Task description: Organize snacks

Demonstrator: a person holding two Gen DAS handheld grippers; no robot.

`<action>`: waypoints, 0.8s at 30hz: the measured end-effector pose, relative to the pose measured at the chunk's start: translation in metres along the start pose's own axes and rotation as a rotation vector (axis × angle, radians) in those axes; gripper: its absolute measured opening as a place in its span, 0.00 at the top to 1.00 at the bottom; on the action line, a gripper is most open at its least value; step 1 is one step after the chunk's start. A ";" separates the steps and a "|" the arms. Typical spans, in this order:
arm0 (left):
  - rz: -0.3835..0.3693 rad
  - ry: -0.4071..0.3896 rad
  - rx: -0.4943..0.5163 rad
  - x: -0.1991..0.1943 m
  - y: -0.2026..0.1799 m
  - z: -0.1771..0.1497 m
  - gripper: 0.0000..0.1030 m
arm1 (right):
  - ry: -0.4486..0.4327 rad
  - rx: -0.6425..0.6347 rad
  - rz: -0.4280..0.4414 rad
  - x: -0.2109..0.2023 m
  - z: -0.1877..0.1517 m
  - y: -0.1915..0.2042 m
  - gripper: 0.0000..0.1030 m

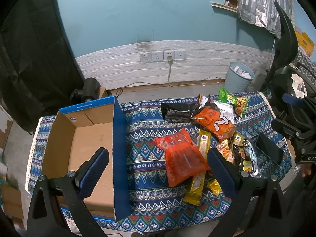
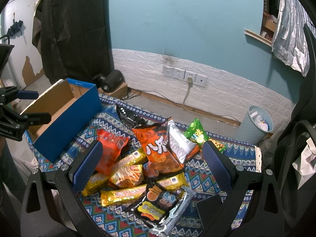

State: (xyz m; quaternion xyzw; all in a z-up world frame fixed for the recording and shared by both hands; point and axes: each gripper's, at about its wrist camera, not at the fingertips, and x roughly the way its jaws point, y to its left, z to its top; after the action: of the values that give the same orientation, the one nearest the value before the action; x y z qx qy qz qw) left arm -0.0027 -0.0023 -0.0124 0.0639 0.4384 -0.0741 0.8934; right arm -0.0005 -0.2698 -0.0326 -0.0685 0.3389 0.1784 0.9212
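Note:
An empty cardboard box [image 1: 90, 136] with blue outer walls sits on the left of the patterned tablecloth [image 1: 142, 154]. A heap of snack packets lies to its right: a red-orange pouch [image 1: 181, 158], an orange chip bag [image 1: 215, 122], yellow bars [image 1: 199, 177], a black packet [image 1: 177, 111], a green bag [image 1: 233, 100]. My left gripper [image 1: 158, 158] hovers open over the box wall and cloth, holding nothing. My right gripper [image 2: 152, 154] hangs open above the heap, over the orange chip bag [image 2: 158, 150], the yellow bars [image 2: 122, 195] and a black-and-silver packet [image 2: 158, 205]. The box [image 2: 67, 118] shows at left.
A dark phone [image 1: 268, 148] lies on the cloth at the right of the heap, near the table edge. Beyond the table are a grey bin [image 2: 256, 124], wall sockets [image 1: 162, 56] with a cable, a black drape [image 1: 29, 59] and a dark chair [image 2: 302, 138].

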 end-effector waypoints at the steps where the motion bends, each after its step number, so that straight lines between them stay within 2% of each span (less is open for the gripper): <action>1: 0.001 0.000 0.000 0.000 0.000 0.000 0.02 | -0.001 0.000 0.000 0.000 0.000 0.000 0.04; 24: -0.007 0.024 -0.004 0.008 0.002 0.000 0.02 | 0.015 -0.003 -0.016 0.002 -0.007 -0.003 0.04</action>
State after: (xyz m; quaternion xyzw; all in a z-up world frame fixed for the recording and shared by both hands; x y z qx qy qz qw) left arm 0.0024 -0.0014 -0.0192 0.0614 0.4496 -0.0753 0.8879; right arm -0.0018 -0.2738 -0.0390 -0.0740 0.3449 0.1712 0.9199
